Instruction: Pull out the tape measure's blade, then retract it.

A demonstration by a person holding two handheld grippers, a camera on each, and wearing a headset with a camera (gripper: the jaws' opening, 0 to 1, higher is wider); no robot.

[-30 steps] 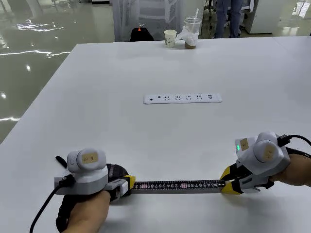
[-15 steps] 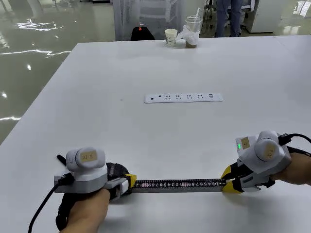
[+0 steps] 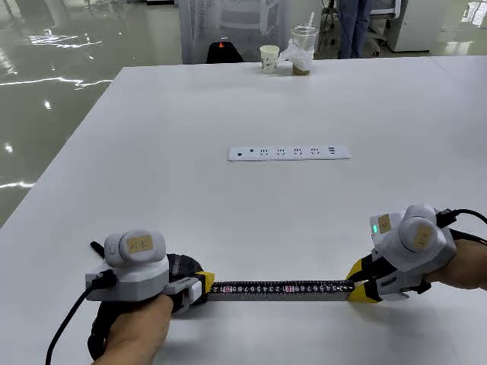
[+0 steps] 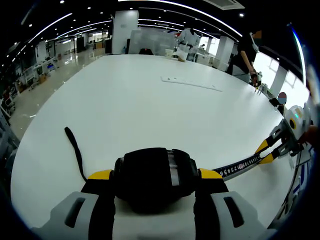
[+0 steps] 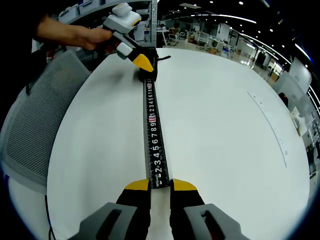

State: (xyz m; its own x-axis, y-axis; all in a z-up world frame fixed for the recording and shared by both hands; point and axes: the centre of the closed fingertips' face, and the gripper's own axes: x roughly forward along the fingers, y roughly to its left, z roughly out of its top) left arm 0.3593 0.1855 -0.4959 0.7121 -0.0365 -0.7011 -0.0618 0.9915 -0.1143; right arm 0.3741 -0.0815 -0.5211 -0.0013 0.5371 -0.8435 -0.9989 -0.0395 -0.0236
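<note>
your table (image 3: 304,220) is a broad white top, plain and bare over most of its spread. near its middle a white power strip (image 3: 289,153) lies flat, its long side running across your view. at the far edge stand a paper cup (image 3: 268,58) and a clear cup (image 3: 301,47) with a straw, with a crumpled wrapper (image 3: 288,55) just beside the clear one. close to you, at the near left, is the tape measure (image 4: 155,172), its blade (image 3: 281,288) drawn out rightward low along the surface (touching or not, you can't tell). a black strap (image 4: 75,150) lies flat beside it.
</note>
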